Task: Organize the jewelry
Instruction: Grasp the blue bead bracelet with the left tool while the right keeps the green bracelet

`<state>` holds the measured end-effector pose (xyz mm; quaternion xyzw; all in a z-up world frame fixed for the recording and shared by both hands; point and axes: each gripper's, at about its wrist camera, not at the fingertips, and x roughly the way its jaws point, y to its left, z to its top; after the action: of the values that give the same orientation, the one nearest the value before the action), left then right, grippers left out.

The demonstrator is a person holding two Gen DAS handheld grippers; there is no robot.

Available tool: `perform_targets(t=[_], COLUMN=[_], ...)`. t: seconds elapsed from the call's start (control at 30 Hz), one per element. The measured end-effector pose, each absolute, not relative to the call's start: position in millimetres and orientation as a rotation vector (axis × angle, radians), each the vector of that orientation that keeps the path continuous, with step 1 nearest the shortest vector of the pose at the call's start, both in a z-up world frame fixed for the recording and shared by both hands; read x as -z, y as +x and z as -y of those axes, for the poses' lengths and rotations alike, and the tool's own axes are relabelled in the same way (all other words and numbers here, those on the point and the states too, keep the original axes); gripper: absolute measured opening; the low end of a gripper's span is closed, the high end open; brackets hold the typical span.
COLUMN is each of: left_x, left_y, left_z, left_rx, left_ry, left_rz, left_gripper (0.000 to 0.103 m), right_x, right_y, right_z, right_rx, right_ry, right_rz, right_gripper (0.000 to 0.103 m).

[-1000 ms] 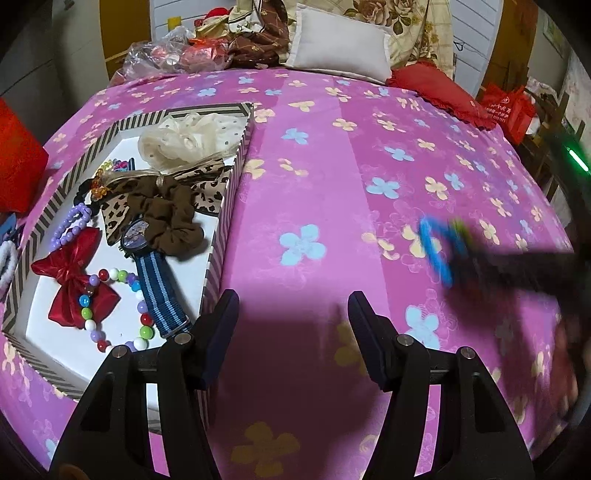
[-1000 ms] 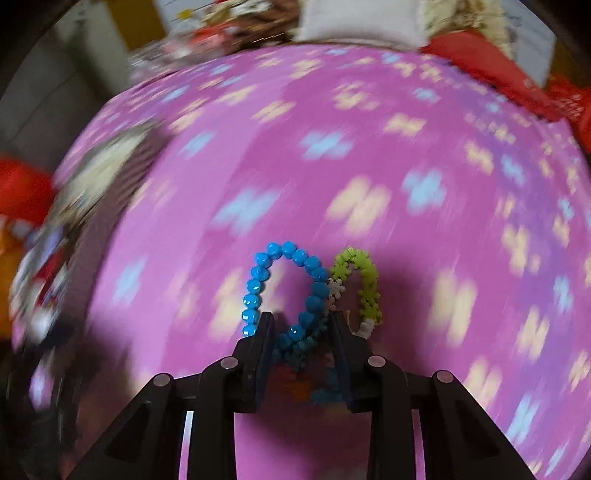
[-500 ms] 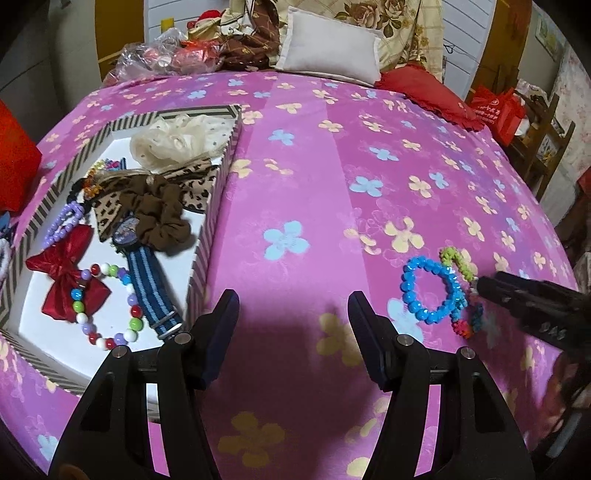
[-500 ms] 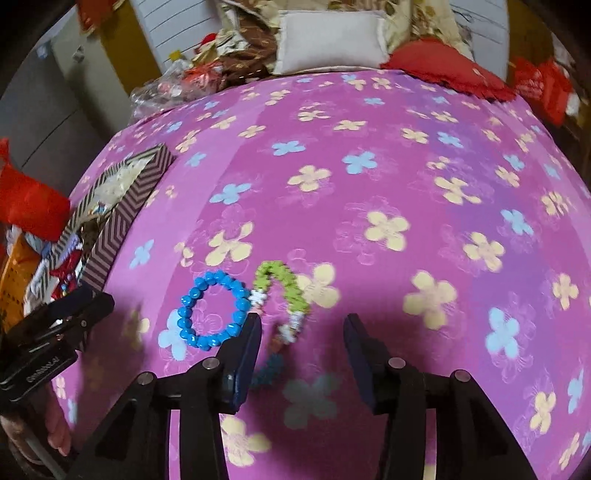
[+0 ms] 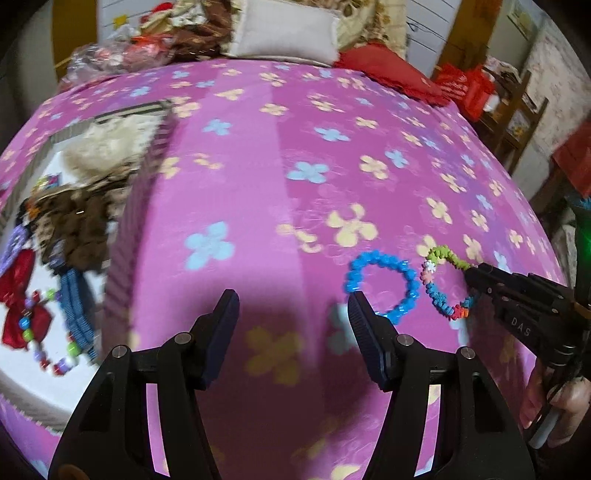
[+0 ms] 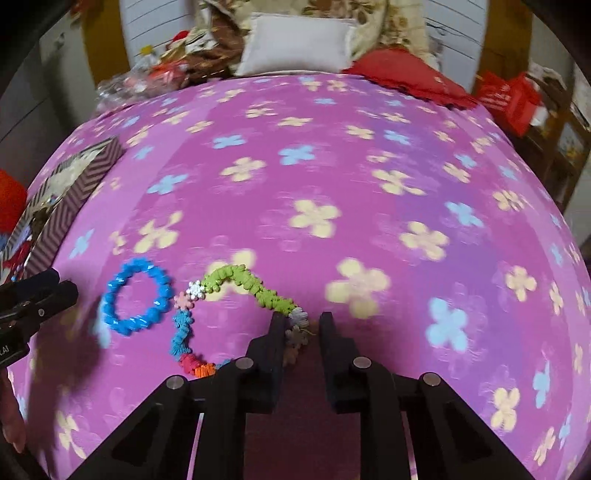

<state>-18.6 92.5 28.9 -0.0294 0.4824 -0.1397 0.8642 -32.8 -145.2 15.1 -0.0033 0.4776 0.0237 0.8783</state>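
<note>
A blue bead bracelet and a multicolour flower-bead bracelet lie side by side on the pink flowered bedspread. My left gripper is open and empty, its right finger next to the blue bracelet. My right gripper has narrowed around the near end of the multicolour bracelet, with a gap still showing between the fingers. It shows at the right in the left wrist view. The striped jewelry box at the left holds scrunchies, a red bow, a watch and bead bracelets.
Pillows and a pile of clothes and bags lie at the head of the bed. Red bags and a wooden chair stand off the right side. The left gripper shows at the left edge of the right wrist view.
My right gripper let go of both bracelets on the bedspread, opened wide, then shifted right and narrowed around the multicolour bracelet's end. My left gripper moved right toward the blue bracelet.
</note>
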Motion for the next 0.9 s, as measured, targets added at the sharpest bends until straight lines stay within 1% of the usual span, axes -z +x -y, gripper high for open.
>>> perform_targets(t=[0.13,0.23,0.4,0.47,0.5,0.53,0.57,0.6,0.63,0.67,0.8,0.9], left_x=[-22.3,-22.0,-21.3,-19.8,-18.9,-18.1,-17.7,-18.1,-18.5,-19.3,-37.3,-60.2], left_y=[-5.0,2.7,7.0,5.1,2.1,0.0,-3.7,-6.1,-7.2,-7.8,-13.8,-20.3], left_z=[-77.1,-67.5,-56.8,-51.0,-47.0,-43.9,-40.3,-39.1,-37.8,-37.0,-48.2,-72.6], left_rx=[0.339,0.351,0.357,0.345,0.337,0.326,0.31,0.324,0.349,0.354,0.353,0.36], left_ry=[-0.051,-0.033,0.005,0.042,0.07,0.094,0.127,0.127,0.109,0.106,0.053,-0.038], left_rz=[-1.047,-1.048,-1.032,-1.014,-0.998,-0.985,-0.967,-0.964,-0.982,-0.995,-0.968,-0.942], left_gripper=[0.061,0.061,0.061,0.061,0.058,0.043,0.024,0.013,0.007,0.007,0.007,0.007], right_x=[-15.2,-14.6,-12.8,-12.0,-12.1,-12.0,-12.2,-12.3,-12.7,-13.5,-21.1,-40.3], right_y=[-36.2,-37.2,-36.3,-36.5,-36.9,-37.0,-37.6,-38.3,-38.5,-38.6,-40.6,-47.4], right_z=[149.2,145.3,138.6,134.9,133.5,132.4,130.7,129.3,127.3,123.3,113.9,108.3], right_rx=[-0.064,-0.064,-0.069,-0.066,-0.07,-0.074,-0.078,-0.085,-0.094,-0.101,-0.131,-0.148], right_ry=[0.02,0.012,-0.003,-0.024,-0.029,-0.032,-0.034,-0.035,-0.037,-0.048,-0.049,-0.046], right_rz=[-0.979,-0.966,-0.948,-0.937,-0.934,-0.932,-0.929,-0.927,-0.928,-0.934,-0.937,-0.9], right_gripper=[0.019,0.023,0.035,0.035,0.035,0.035,0.034,0.025,0.019,0.011,0.011,0.011])
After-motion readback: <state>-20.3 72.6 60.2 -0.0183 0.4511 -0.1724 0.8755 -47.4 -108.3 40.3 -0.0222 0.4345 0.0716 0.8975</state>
